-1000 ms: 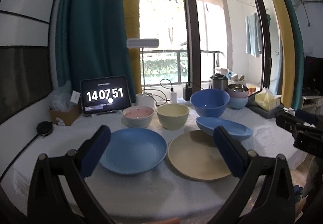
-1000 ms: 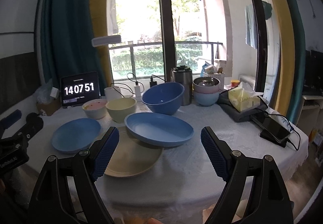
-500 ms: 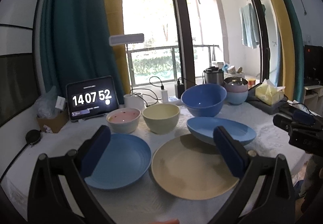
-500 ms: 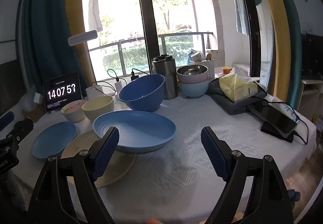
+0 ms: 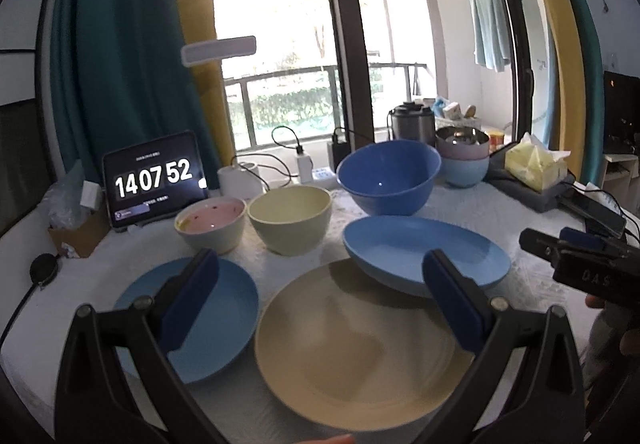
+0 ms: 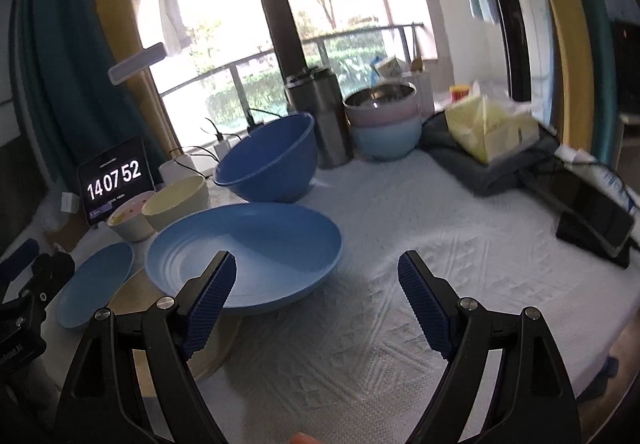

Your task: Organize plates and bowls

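L gripper (image 5: 320,300): jaws spread wide, nothing between them; hovers over the beige plate (image 5: 356,348), looks lined up for a rim grab (guess).
R gripper (image 6: 316,300): jaws spread wide, empty; L pad near the rim of the big blue plate (image 6: 244,248), contact can't tell. Seems aimed at that plate's near edge.
big blue plate: sits tilted, near edge propped on beige plate's rim, far edge on cloth. Prob. why R goes first: it overlaps beige, has to come off or get centred before stacking.
small blue plate (image 5: 208,320): flat on cloth, just L of beige plate, apart from it.
bowls: pink-inside bowl (image 5: 210,222) + cream bowl (image 5: 290,218) side by side behind plates, v. close; touching or not can't tell. Big blue bowl (image 5: 390,182) leans tilted behind big blue plate.
stacked bowls (image 6: 384,124): metal in pink in lt-blue, already nested, far back by the steel canister (image 6: 320,120).
task status: plates unstacked, 3 bowls loose; early, by my read.
L view only: full beige plate face, gap btw the 2 small bowls, R gripper body at R edge.
R view only: the overlap (blue rim over beige), open cloth to the R = free drop zone, phone (image 6: 596,220) near table edge.
risk: tilted plate may slide off the beige rim when nudged.
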{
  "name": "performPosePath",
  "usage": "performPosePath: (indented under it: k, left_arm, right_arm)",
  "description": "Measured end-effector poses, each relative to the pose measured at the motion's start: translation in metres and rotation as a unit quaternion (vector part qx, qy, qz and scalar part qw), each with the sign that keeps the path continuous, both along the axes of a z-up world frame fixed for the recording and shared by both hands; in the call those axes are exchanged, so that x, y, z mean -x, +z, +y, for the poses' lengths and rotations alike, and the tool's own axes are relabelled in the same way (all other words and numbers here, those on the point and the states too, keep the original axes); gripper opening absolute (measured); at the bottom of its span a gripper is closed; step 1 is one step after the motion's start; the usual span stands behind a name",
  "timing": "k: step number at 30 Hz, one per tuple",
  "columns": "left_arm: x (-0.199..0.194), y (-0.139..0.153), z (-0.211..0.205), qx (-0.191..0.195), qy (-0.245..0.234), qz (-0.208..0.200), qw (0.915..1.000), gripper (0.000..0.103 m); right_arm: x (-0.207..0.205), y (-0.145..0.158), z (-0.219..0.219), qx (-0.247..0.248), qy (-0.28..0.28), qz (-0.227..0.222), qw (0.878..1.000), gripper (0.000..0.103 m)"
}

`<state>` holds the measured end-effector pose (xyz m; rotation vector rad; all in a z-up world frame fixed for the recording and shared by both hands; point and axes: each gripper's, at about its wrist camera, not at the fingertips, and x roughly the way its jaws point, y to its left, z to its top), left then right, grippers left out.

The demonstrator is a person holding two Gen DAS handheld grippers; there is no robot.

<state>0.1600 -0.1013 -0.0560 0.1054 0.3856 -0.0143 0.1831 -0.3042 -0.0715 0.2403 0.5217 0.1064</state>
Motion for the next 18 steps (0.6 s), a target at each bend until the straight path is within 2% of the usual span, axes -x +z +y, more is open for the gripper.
performPosePath:
  k: [11, 18]
  left_arm:
    - [-0.04, -0.008, -0.016, 0.034, -0.007, 0.048, 0.9983, 0.102]
    - [-0.065, -0.009, -0.027, 0.04, -0.006, 0.078, 0.9962, 0.102]
  right_arm:
    - [-0.029, -0.018, -0.009, -0.042, 0.015, 0.056, 0.997, 0.086]
    - [-0.048, -0.029, -0.008, -0.065, 0.01, 0.092, 0.994, 0.086]
